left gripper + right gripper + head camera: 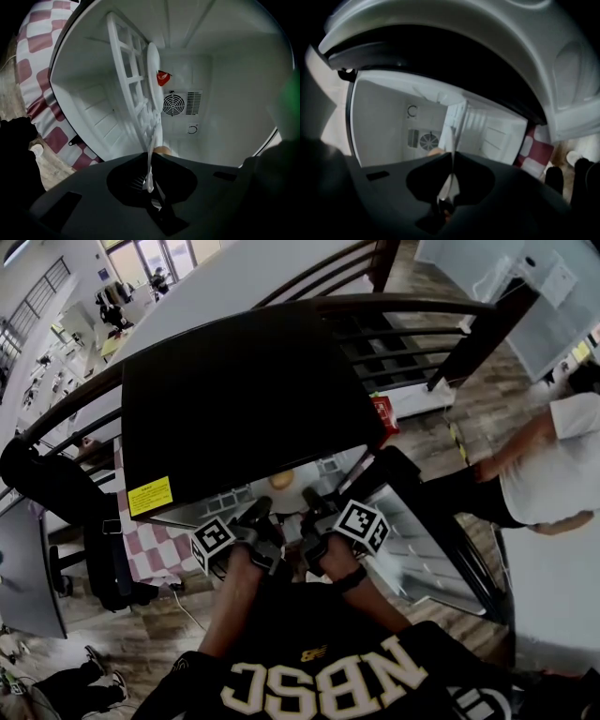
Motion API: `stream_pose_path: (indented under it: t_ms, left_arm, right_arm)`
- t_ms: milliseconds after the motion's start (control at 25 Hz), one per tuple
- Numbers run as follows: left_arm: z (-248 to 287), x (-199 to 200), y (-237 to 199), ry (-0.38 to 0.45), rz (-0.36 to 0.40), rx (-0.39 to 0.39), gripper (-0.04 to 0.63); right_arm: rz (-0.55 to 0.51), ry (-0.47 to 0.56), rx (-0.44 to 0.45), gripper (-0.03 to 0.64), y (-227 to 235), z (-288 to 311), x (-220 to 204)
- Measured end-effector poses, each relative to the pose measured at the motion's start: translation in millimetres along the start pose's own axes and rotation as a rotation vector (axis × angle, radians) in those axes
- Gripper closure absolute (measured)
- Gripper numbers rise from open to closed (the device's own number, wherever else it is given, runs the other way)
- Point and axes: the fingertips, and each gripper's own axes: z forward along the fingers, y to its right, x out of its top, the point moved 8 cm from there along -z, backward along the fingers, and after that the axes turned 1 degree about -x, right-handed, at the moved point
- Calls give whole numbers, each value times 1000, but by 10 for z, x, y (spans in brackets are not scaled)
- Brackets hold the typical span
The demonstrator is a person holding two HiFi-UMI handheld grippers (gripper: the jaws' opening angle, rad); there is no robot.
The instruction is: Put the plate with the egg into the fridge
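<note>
- Plate [298, 495], white, smooth and round, sits in the head view at the open mouth of the fridge [234, 399], just under its flat black top. The tan, rounded egg [281, 480] lies on it. The left gripper [264, 514] and right gripper [314, 510] hold its near rim side by side. The open door [422, 540] stands to the right and a red-and-white checked cloth [155, 551] to the left. A yellow sticker [150, 495] sits on the fridge top's corner, and a person [553, 474] in a white shirt is well off to the right.
- Left gripper view: the jaws are clamped on the thin plate rim, seen edge-on, with the egg peeping out beside it. Beyond are glossy white walls, a white lattice shelf rack [126, 70] just beside the plate, and a round fan grille [174, 104].
- Right gripper view: the jaws are pinched tight on the same rim. The door's moulded white lining arches overhead.
</note>
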Motion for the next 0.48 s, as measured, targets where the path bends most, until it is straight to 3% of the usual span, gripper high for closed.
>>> stream_pose_path:
  t_ms: [480]
  left_arm:
    - [33,25,8,-7,-36,7,557]
  right_arm:
    - [5,11,9,586,-23,107,51]
